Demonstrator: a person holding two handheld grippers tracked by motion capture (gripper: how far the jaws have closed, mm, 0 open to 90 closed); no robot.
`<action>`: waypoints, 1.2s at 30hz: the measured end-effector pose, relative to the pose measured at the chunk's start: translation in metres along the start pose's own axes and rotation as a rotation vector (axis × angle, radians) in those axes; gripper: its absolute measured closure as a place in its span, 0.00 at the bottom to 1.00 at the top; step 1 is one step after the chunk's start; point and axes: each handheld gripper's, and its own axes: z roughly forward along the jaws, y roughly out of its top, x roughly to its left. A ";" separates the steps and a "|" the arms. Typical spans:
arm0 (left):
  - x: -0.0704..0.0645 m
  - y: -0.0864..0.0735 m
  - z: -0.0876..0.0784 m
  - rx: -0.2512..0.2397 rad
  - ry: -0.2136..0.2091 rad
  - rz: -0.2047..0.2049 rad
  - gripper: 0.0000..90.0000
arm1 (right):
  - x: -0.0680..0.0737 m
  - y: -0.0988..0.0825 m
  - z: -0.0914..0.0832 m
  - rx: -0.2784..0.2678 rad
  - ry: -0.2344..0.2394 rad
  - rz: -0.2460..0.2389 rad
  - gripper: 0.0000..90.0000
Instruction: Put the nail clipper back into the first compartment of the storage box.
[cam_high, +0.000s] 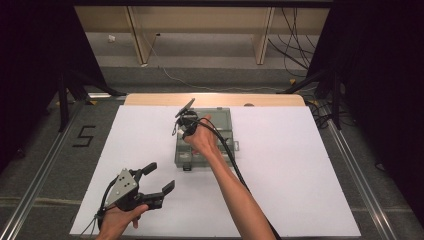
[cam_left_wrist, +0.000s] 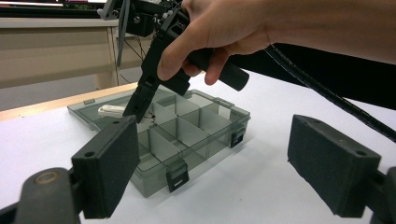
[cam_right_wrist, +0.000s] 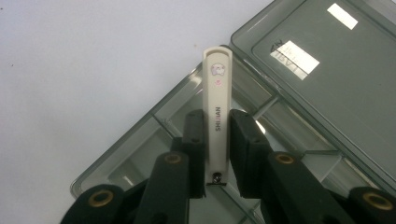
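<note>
From above, the right gripper (cam_high: 184, 121) is down over the far left part of the grey compartment box (cam_high: 220, 120), which sits open mid-table on the white sheet (cam_high: 300, 165), its lid folded back toward the far edge. The hand and the gripper's body cover what is pinched there. The right gripper view answers it: a slim white nail clipper (cam_right_wrist: 217, 112) sits between the two black pads, jaws closed snugly on its lower half, its printed top end poking out past the fingertips over the box's corner compartment and rim. That same view brings up the lid (cam_right_wrist: 327, 79) with its two pale labels (the lettering reads backwards through the plastic).

Over to the left gripper view: it looks across the table at the box side-on, dividers and front latches (cam_left_wrist: 178, 176) plain to see, and the right gripper (cam_left_wrist: 140, 109) tips steeply down into the back row, the clipper (cam_left_wrist: 111, 110) jutting out level from its tips.

The left gripper (cam_high: 159, 179) hovers over the near left of the sheet, jaws spread wide, nothing between them, well apart from the box.
</note>
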 end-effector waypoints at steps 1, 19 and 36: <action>0.000 0.000 0.000 0.000 0.000 0.000 0.18 | 0.000 0.000 0.000 0.000 0.000 0.000 0.85; 0.000 0.000 0.000 0.000 0.001 0.003 0.18 | 0.001 0.001 -0.008 -0.067 0.007 0.010 0.63; 0.000 -0.001 0.000 0.006 0.005 0.002 0.18 | -0.001 -0.006 -0.039 -0.123 -0.002 -0.066 0.41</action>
